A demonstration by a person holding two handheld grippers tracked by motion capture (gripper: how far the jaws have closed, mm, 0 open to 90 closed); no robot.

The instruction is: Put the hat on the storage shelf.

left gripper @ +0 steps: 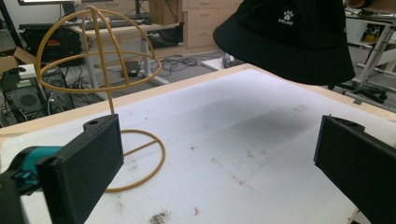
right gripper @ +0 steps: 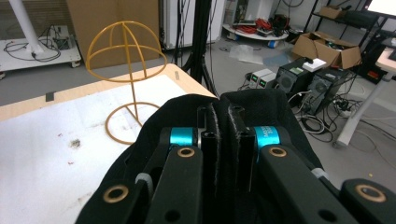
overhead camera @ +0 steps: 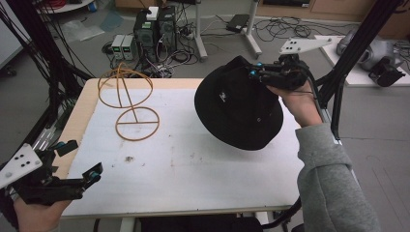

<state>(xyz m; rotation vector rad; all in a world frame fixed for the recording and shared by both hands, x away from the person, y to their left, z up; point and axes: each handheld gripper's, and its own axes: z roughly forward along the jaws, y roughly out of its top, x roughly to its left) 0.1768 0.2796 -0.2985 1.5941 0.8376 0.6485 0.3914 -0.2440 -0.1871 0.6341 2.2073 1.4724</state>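
- Left gripper point(overhead camera: 80, 162): jaws stand wide apart and empty, low at the near left corner of the counter point(overhead camera: 183, 164).
- Wire hat stand point(overhead camera: 126, 99): upright on the far left of the counter, dome bare, nothing hung on it.
- Black bucket hat point(overhead camera: 239, 106): held clear above the counter's right half, well apart from the stand, brim hanging down.
- Right gripper point(overhead camera: 258, 72): jaws clamped together on the hat's fabric at its upper edge.
- Progress, as judged: pick-up is done; carrying the hat leftward and seating it on the dome remains.
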